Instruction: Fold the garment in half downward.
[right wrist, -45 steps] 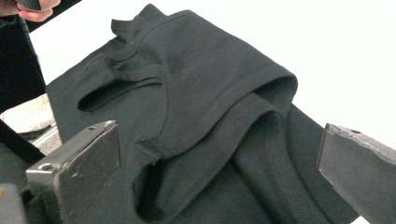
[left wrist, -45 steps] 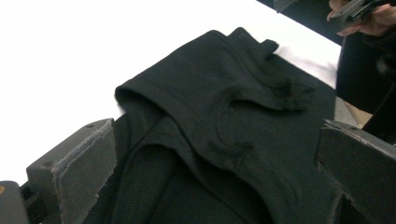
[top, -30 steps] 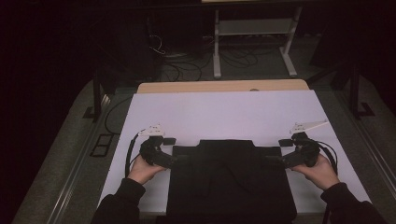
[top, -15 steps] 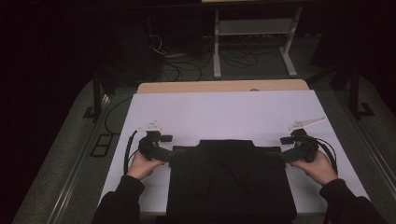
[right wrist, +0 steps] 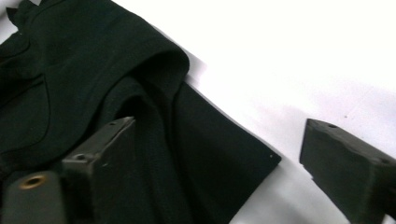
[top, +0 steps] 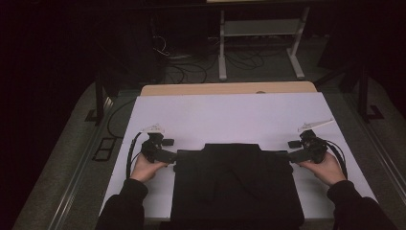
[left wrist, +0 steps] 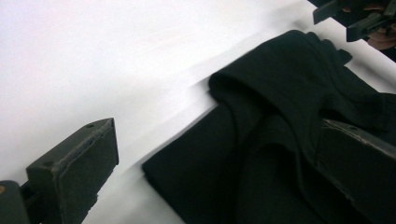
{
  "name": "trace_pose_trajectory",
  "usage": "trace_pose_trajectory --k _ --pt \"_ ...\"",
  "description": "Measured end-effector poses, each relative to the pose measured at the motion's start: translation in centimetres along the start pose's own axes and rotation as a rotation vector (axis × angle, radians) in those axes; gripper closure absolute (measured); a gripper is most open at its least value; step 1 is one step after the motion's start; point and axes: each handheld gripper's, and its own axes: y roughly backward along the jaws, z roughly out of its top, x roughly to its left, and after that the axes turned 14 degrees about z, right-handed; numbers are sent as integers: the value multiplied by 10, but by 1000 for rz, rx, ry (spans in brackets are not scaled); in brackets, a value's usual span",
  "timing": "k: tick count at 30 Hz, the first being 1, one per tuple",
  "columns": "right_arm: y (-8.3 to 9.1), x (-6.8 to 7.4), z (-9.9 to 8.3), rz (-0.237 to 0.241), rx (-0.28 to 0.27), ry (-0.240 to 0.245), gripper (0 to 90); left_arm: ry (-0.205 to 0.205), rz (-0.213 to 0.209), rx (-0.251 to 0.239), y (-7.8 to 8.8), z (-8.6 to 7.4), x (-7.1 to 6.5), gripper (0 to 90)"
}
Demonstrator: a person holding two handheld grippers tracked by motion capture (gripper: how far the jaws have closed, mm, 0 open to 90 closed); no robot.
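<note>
1. Left gripper (top: 168,155): jaws spread, nothing clamped. In the left gripper view one jaw sits over the bare white table (top: 230,115) and the other over the cloth, so the left corner of the black garment (top: 237,184) lies between them. Get the lower jaw under the whole folded edge before squeezing; catch every layer, not just the top one.
2. Garment: folded, flat at the near middle of the table, with its near edge at the table's front.
3. Right gripper (top: 296,154): jaws have just been closing but remain apart, straddling the right corner, pads not yet pressing. Close both sides together and keep the grips level so the fold stays square.
4. Hard to read: black on black hides layer count and seams; left gripper view is motion-blurred; garment's near edge is cut off in the high view.
</note>
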Motion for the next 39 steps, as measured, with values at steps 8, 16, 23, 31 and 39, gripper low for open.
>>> trace_pose_trajectory --k 8,16,23,31,39 --pt "-2 -7 -1 -3 19 -6 168 14 13 26 -5 -3 9 0" --pt "-1 -13 -2 11 14 -7 272 -10 39 62 -11 -3 10 68" --pt "0 -17 -4 31 23 -10 370 -15 30 81 -15 -3 12 158" --pt "-3 -17 -3 6 40 -6 499 -43 13 91 -18 -3 10 254" --pt "-4 -17 -5 -23 53 -7 616 -69 24 81 -17 -2 9 399"
